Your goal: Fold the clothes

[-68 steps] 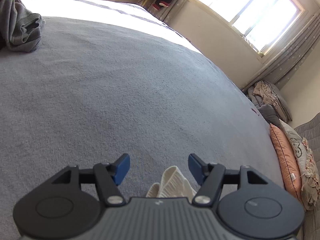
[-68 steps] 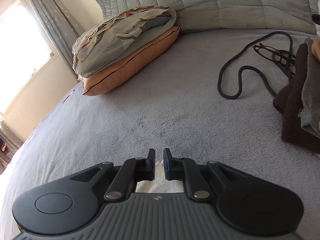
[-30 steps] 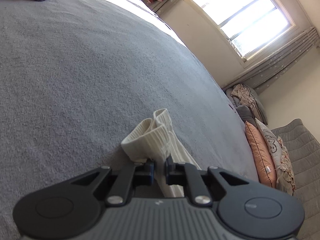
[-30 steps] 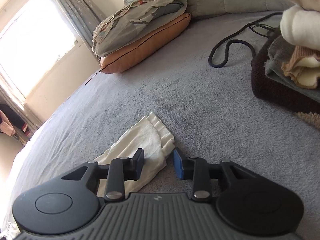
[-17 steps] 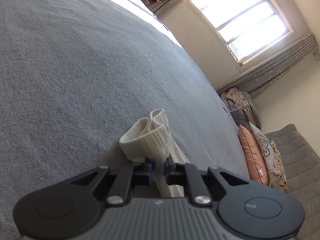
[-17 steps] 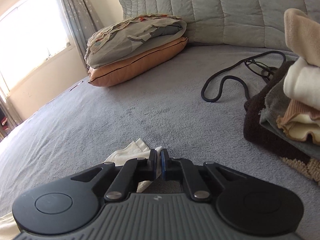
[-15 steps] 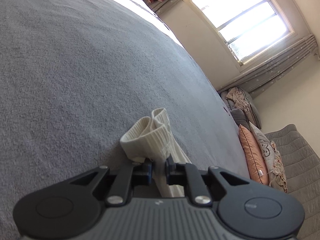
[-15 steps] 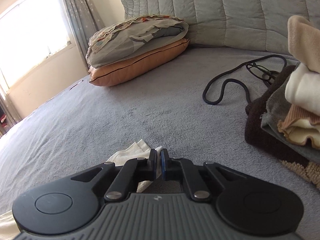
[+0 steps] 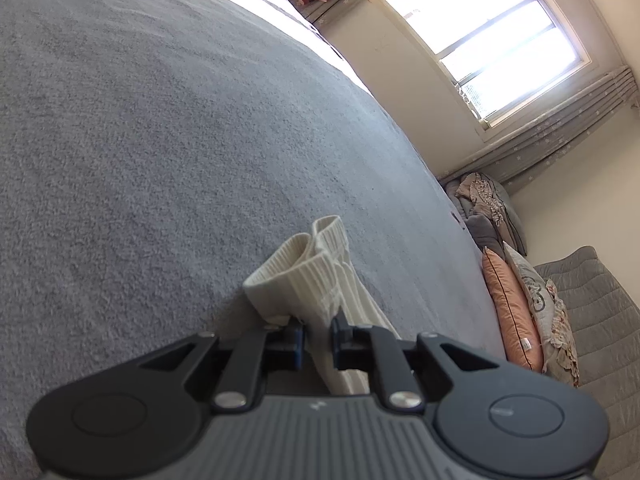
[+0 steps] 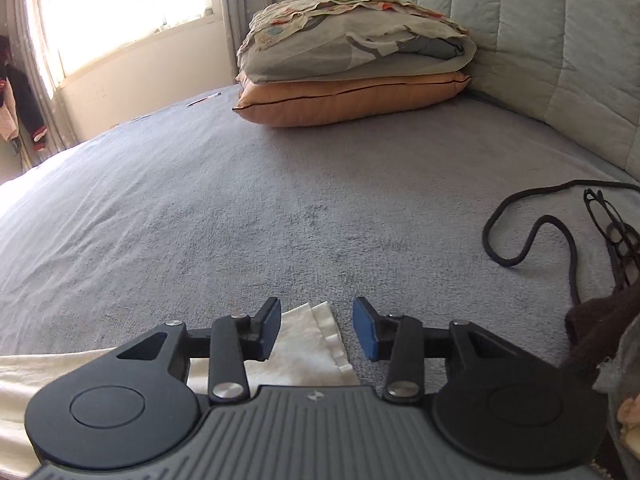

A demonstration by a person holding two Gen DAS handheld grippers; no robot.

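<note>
- Left tongs (image 9: pixel 318 342) are pinching the cream garment (image 9: pixel 316 280) at its ribbed end; pads are pressing on the knit from both sides.
- In the left wrist view the ribbed cuff is sticking out past the fingertips toward about 12 o'clock, bunched into two folds, with its ribs running along the tongs' line.
- The rest of the garment is trailing back under the tongs body toward 5 o'clock, so its long axis in that view is running roughly 12 to 5.
- Right tongs (image 10: pixel 316 328) are standing spread; the jaws have just been opening, and the blue pads (image 10: pixel 365 334) are clear of the cloth.
- In the right wrist view the garment's hemmed end (image 10: pixel 316 344) is lying flat on the bed (image 10: pixel 280 208) between and below the open jaws, hem corner pointing at about 12 o'clock.
- From there the cloth is stretching away to 8–9 o'clock under the left finger, out to the frame edge; long axis is roughly 3 to 9 in that view.
- Garment is sitting on the grey bed cover, close in front of both tongs.
- Stacked pillows (image 10: pixel 352 68) are sitting at 12 o'clock against the headboard (image 10: pixel 560 40).
- A black cord (image 10: pixel 532 232) and glasses (image 10: pixel 612 232) are lying at 3 o'clock; a dark brown garment (image 10: pixel 600 332) is at 4 o'clock, well apart from the cream one.
</note>
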